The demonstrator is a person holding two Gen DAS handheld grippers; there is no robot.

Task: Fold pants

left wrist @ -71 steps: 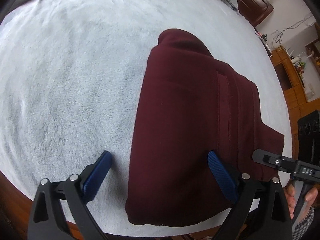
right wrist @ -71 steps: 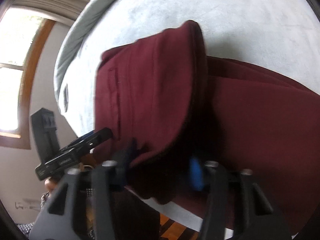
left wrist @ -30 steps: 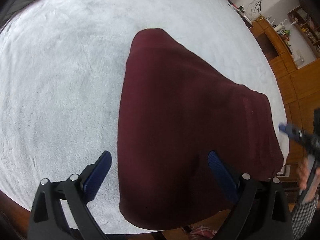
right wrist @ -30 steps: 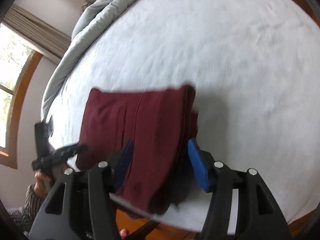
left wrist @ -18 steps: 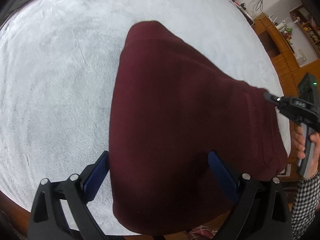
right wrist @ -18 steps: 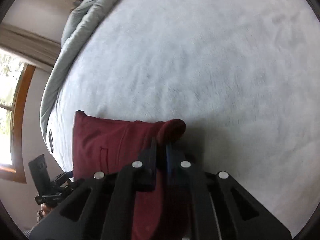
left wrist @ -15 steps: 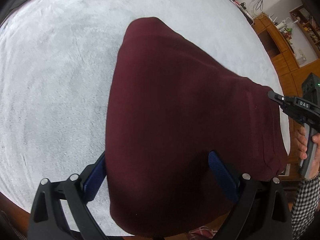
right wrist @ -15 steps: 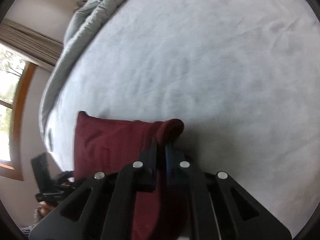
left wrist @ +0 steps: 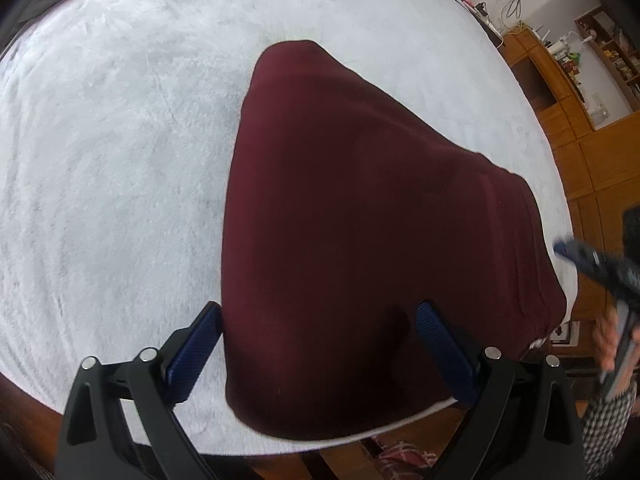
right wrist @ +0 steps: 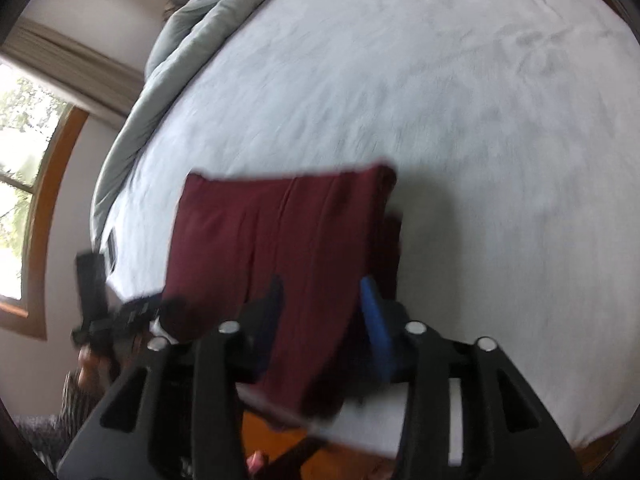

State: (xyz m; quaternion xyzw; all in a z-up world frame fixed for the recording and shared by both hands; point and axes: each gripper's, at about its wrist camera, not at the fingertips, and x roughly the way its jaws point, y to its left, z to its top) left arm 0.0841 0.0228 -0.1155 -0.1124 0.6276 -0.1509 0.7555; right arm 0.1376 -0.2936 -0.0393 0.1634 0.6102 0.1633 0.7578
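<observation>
The dark maroon pants (left wrist: 360, 208) lie folded in a thick bundle on the white fleece bed cover (left wrist: 100, 160), near its front edge. My left gripper (left wrist: 316, 344) is open, its blue pads either side of the bundle's near end. In the right wrist view the pants (right wrist: 280, 232) show as a folded rectangle. My right gripper (right wrist: 324, 312) is open around the bundle's near edge, blue pads apart; the view is blurred. The right gripper also shows at the right edge of the left wrist view (left wrist: 592, 264).
A grey duvet (right wrist: 192, 32) is bunched at the far side of the bed. A window (right wrist: 16, 168) is at left. Wooden cabinets and shelves (left wrist: 580, 92) stand beyond the bed's right side. The bed edge runs just under both grippers.
My right gripper was shut on the pants' corner half a second ago and now stands open, pulled back. The bundle has shifted slightly right in the left wrist view. The left gripper stays open.
</observation>
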